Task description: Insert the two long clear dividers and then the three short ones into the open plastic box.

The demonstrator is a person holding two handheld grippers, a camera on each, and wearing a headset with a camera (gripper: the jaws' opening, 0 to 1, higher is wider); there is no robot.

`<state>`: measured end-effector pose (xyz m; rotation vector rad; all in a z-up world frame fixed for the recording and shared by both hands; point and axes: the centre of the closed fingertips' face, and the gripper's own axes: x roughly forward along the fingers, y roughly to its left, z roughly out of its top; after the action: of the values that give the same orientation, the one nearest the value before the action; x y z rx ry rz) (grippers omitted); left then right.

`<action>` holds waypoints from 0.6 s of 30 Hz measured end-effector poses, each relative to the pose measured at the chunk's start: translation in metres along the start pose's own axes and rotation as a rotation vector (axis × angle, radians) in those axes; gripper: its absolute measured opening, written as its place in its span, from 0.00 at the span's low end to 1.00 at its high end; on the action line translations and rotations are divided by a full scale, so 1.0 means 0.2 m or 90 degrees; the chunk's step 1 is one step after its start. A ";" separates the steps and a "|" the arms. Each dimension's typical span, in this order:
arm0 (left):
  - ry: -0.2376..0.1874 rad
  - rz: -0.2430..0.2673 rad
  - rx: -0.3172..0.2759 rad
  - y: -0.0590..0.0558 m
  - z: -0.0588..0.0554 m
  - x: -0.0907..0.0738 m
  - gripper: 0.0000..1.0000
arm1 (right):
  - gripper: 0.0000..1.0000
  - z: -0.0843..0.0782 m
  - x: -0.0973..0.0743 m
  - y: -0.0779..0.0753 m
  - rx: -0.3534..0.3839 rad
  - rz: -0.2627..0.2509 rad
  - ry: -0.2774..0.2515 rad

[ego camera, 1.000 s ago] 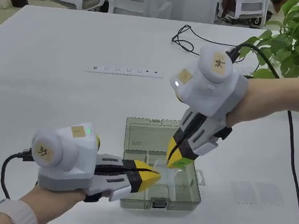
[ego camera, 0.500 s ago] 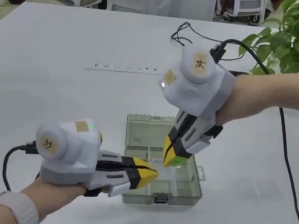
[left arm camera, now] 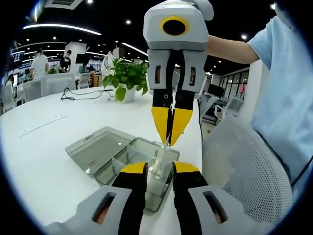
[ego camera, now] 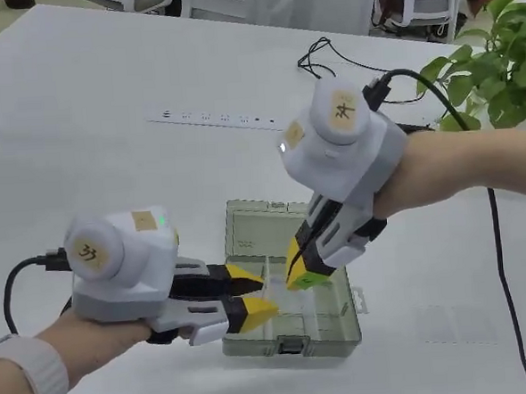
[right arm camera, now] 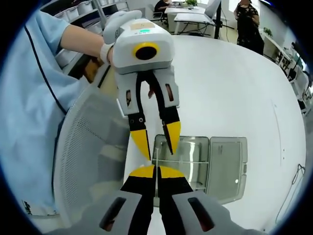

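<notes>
While right gripper (ego camera: pixel 296 282) pinches clear divider (left arm camera: pixel 160 161) over open box (ego camera: pixel 254 230), left gripper (ego camera: pixel 258 292) parted just beside it.

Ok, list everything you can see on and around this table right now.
White table: one, white, under everything.
Translucent grey plastic box: one, lid open, at the near table edge under both claws.
Thin clear plastic divider: one, clear, held upright over the box.
Loose clear dividers: count unclear, flat on the table right of the box.
White power strip: one, beyond the box.
Black cable: one, looped, far side of the table.
Green leafy plant: one, far right.
White office chairs: several, behind the table.
Left claw: yellow-tipped, open, at the box's left.
Right claw: yellow-tipped, shut on the divider.
</notes>
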<state>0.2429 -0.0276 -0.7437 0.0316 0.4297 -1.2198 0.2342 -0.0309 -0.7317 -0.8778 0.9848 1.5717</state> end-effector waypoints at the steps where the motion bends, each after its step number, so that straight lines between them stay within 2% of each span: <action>1: 0.000 0.003 0.001 0.01 0.00 -0.01 0.23 | 0.02 0.00 0.00 0.00 0.002 0.000 -0.001; 4: 0.012 0.008 0.010 0.02 -0.02 -0.02 0.28 | 0.02 0.01 0.01 -0.01 0.010 0.000 -0.001; 8: 0.033 0.025 0.017 0.05 -0.07 -0.04 0.45 | 0.02 0.03 0.02 -0.03 0.019 -0.002 -0.003; 13: 0.055 0.040 0.023 0.08 -0.12 -0.07 0.57 | 0.02 0.04 0.04 -0.04 0.026 -0.001 -0.003; 18: 0.072 0.063 0.026 0.13 -0.16 -0.10 0.77 | 0.02 0.04 0.06 -0.07 0.036 -0.009 -0.001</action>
<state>0.2509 0.0071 -0.7719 0.1569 0.4963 -1.1325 0.2458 -0.0174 -0.7413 -0.8424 1.0144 1.5261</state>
